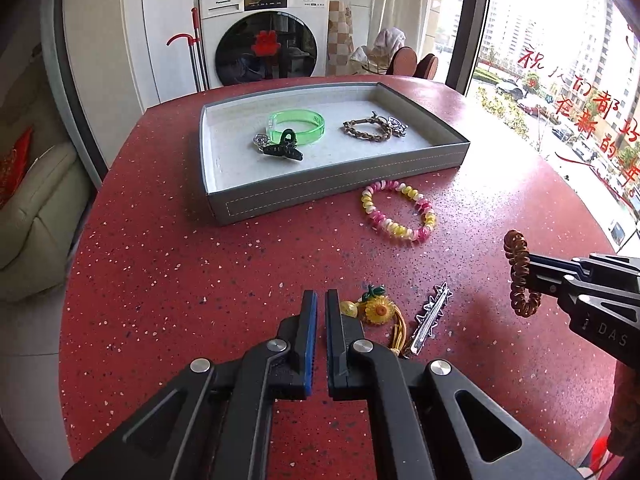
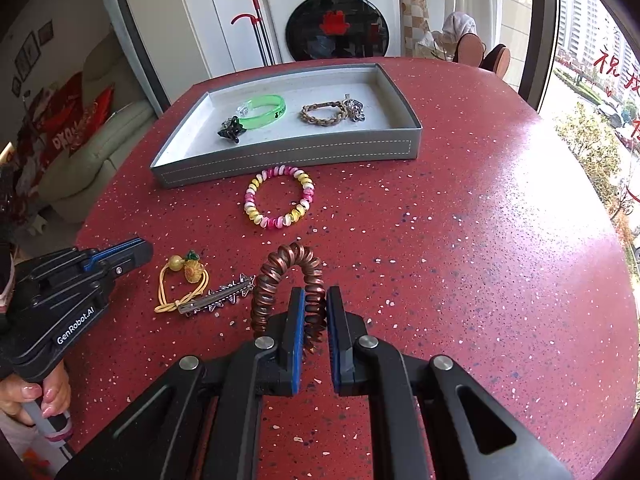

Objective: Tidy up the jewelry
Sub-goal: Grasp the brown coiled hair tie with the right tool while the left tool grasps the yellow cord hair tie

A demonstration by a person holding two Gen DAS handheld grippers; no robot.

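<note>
A grey tray (image 1: 320, 196) (image 2: 280, 160) sits on the red table and holds a green bangle (image 1: 298, 125) (image 2: 266, 106), a black clip (image 1: 282, 150) (image 2: 230, 130) and a braided brown bracelet (image 1: 368, 130) (image 2: 324, 114). My right gripper (image 2: 315, 300) (image 1: 532, 268) is shut on a brown coil hair tie (image 2: 286, 276) (image 1: 518, 276), held above the table. My left gripper (image 1: 321, 300) (image 2: 136, 250) is shut and empty, low beside a sunflower hair tie (image 1: 378, 310) (image 2: 184, 280) and a silver star clip (image 1: 432, 320) (image 2: 224, 296). A pink-yellow coil bracelet (image 1: 400, 210) (image 2: 280, 198) lies in front of the tray.
The round red table (image 1: 180, 280) (image 2: 480, 240) ends at a window on the right. A washing machine (image 1: 264, 40) and a mop (image 1: 196, 52) stand behind it, and a sofa (image 1: 36, 208) on the left.
</note>
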